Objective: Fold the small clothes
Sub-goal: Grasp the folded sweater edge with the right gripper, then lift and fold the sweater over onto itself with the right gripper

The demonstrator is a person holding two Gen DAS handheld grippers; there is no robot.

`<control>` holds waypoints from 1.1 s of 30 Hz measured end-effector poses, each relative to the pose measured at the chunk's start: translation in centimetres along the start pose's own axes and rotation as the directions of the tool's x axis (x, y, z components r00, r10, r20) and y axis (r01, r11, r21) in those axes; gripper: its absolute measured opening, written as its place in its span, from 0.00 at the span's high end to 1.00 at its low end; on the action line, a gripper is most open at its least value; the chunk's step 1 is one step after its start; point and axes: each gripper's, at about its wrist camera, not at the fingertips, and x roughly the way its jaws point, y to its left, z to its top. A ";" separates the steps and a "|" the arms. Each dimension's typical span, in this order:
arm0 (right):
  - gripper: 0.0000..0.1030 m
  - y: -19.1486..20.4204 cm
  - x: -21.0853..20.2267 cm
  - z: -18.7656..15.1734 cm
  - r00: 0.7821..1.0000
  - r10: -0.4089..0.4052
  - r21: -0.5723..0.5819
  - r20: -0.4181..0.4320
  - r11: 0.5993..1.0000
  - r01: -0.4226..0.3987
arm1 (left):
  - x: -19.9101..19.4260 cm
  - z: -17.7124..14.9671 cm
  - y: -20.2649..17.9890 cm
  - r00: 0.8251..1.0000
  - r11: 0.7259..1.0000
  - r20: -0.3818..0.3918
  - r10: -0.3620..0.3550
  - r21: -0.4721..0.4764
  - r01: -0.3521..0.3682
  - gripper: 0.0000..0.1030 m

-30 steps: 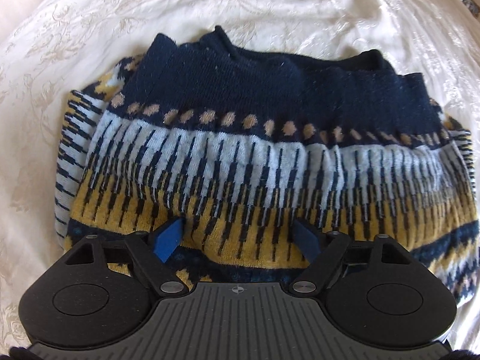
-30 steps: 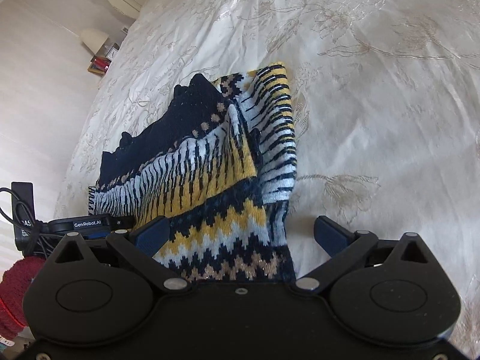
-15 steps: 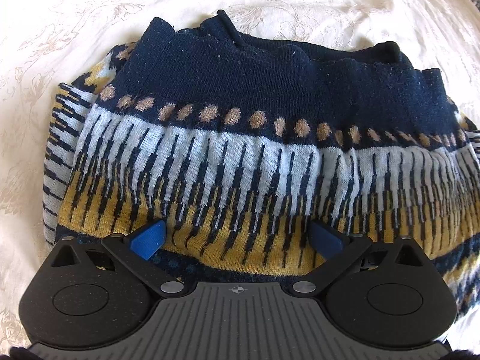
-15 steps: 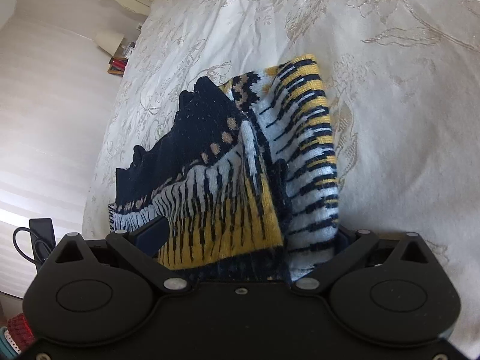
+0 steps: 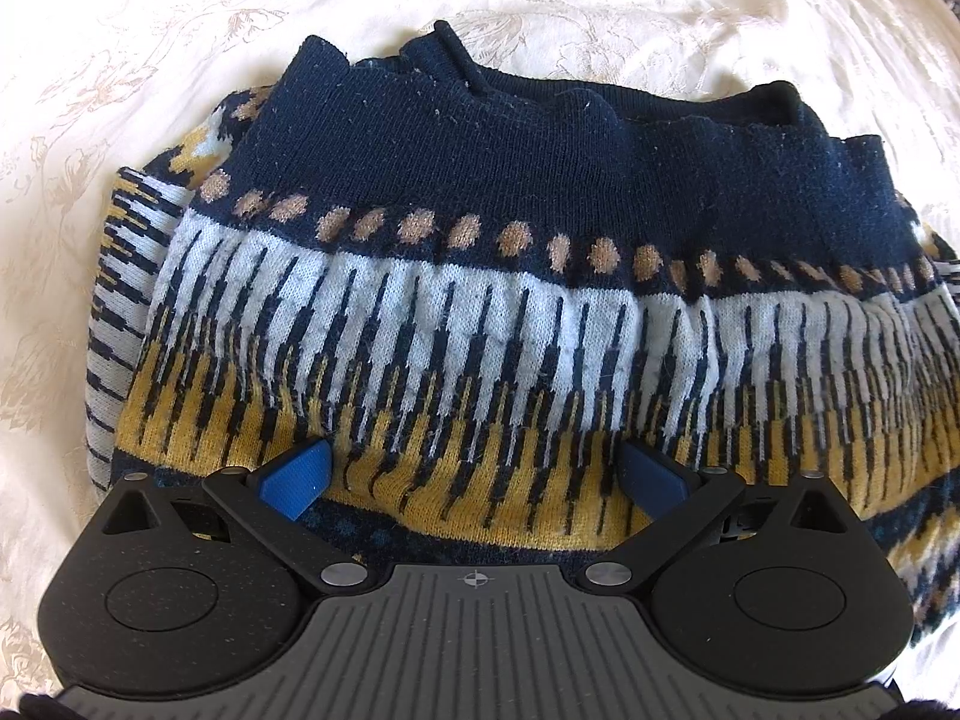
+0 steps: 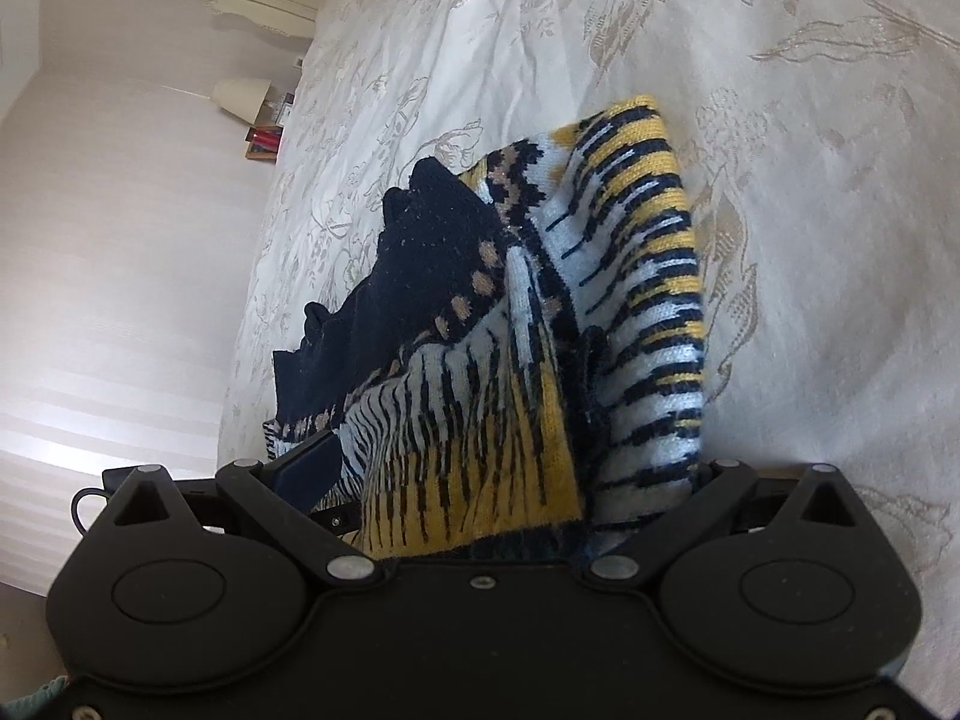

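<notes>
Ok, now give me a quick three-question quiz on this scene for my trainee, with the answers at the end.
1. True or false: the sweater lies on a wooden table.
2. In the left wrist view, the plain band along its far edge is: A red, B navy, C green?
3. Fill in: in the right wrist view, beyond the bed stands a small ____.
Key: 1 false, it lies on a floral bedspread. 2 B. 3 lamp.

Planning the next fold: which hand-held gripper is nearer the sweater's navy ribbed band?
Left. The left hand-held gripper hovers open over the sweater, facing the navy band. The right hand-held gripper straddles the patterned side edge, the band lying farther off.
</notes>
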 end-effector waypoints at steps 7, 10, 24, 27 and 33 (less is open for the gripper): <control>0.60 1.8 0.0 -1.0 0.990 -0.139 -0.037 0.002 0.990 0.139 | -1.3 -0.1 0.6 0.999 0.999 -0.001 -0.037 -0.007 0.037 0.04; 0.61 4.0 -0.6 -1.2 0.981 -0.192 -0.075 0.028 0.978 0.194 | -3.6 -0.6 2.0 0.997 0.997 0.032 -0.074 -0.035 0.075 0.22; 0.61 13.5 -0.7 -2.6 0.927 -0.361 -0.207 0.100 0.904 0.374 | -11.5 -8.4 11.5 0.992 0.995 0.121 -0.032 -0.092 0.044 0.24; 0.61 15.7 -0.1 -3.1 0.914 -0.390 -0.237 0.108 0.883 0.405 | -12.3 -9.7 13.5 0.993 0.991 0.114 -0.042 -0.120 0.056 0.24; 0.61 20.3 2.0 -3.8 0.908 -0.404 -0.290 0.116 0.860 0.419 | -12.7 -11.5 17.3 0.992 0.983 0.104 -0.067 -0.161 0.083 0.24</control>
